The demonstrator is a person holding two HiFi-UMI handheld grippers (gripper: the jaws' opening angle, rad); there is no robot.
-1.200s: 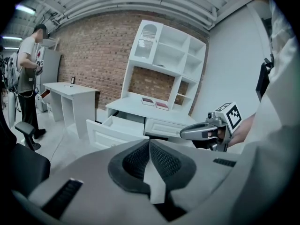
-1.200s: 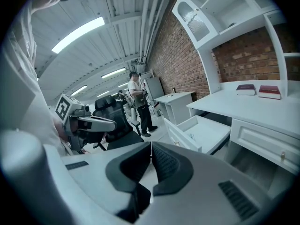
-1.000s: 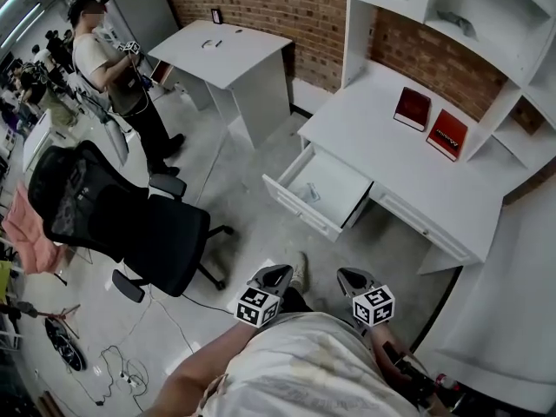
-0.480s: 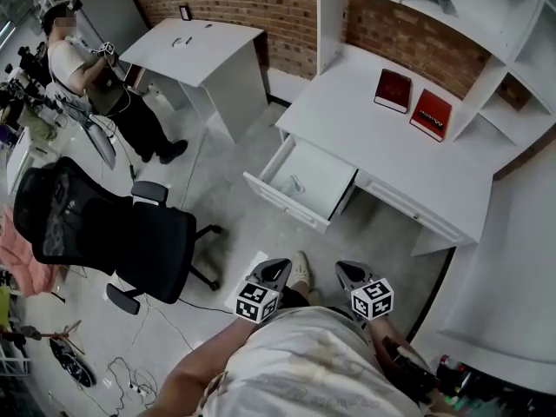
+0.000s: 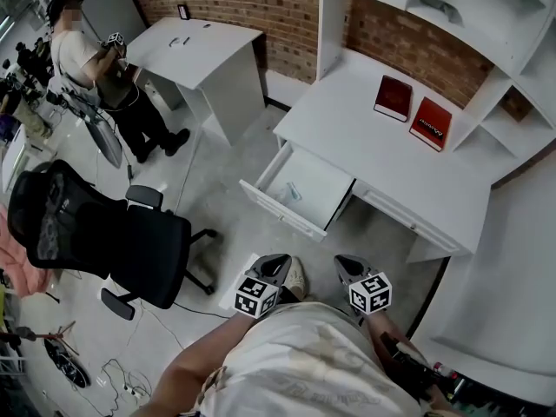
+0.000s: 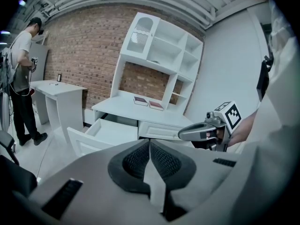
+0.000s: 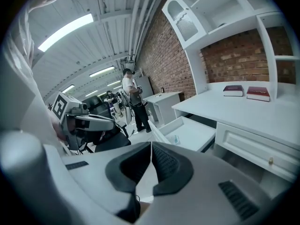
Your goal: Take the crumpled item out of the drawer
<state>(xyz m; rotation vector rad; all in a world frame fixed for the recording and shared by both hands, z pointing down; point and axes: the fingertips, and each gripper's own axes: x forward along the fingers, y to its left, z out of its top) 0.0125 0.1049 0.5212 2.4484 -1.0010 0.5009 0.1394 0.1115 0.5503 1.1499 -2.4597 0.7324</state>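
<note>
At the far left, a black mesh-backed office chair (image 5: 104, 233) is standing on smooth grey concrete floor (image 5: 217, 168), with loose cables (image 5: 122, 373) trailing below it. Behind it a person (image 5: 91, 63) is standing beside a small white table (image 5: 204, 46). At bottom centre, the left gripper (image 5: 278, 261) is pointing toward the desk, its ribbed black pads (image 6: 161, 159) pressing together with nothing between them. Just beside it, the right gripper (image 5: 346, 263) is sitting the same way, jaws closed and empty. Ahead of both, a white drawer (image 5: 276, 211) is standing open, its panelled front jutting into bare floor, well apart from the chair. The crumpled item (image 5: 291, 194), small and pale, is lying inside it, nearer the front panel. Two flat red books (image 5: 393, 96) are lying on the matte white desk (image 5: 382, 172), below the brick wall (image 5: 408, 42).
</note>
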